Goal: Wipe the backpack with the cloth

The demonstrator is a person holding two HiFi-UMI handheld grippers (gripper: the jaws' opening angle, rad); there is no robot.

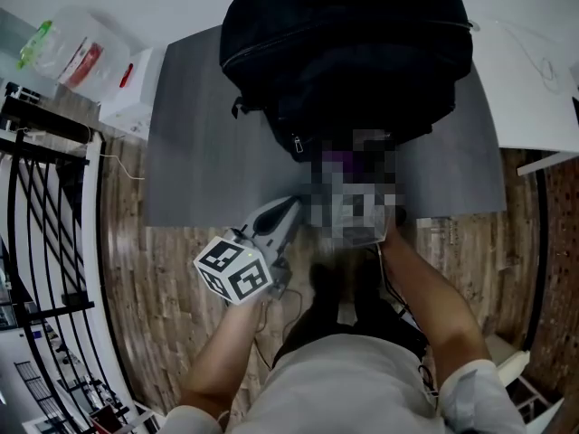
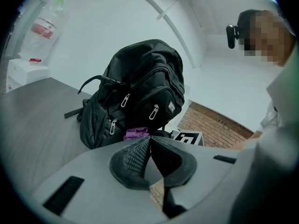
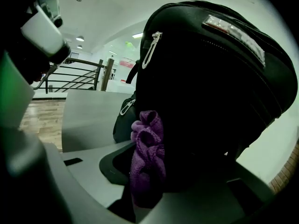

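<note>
Holding cloth (image 3: 146, 158), right gripper (image 3: 150, 146) faces backpack (image 3: 210, 92) (label (image 2: 171, 107) illegible).

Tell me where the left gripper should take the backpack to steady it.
Likely the carry loop, from the side of the left gripper: it arches clear of the bulging backpack, thin enough for the fingers to close round.

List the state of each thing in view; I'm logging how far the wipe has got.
Backpack: lying on grey table, visible zips closed.
Cloth: bunched, clamped, at the backpack's front.
Right gripper: shut on cloth.
Left gripper: shut, empty.
</note>
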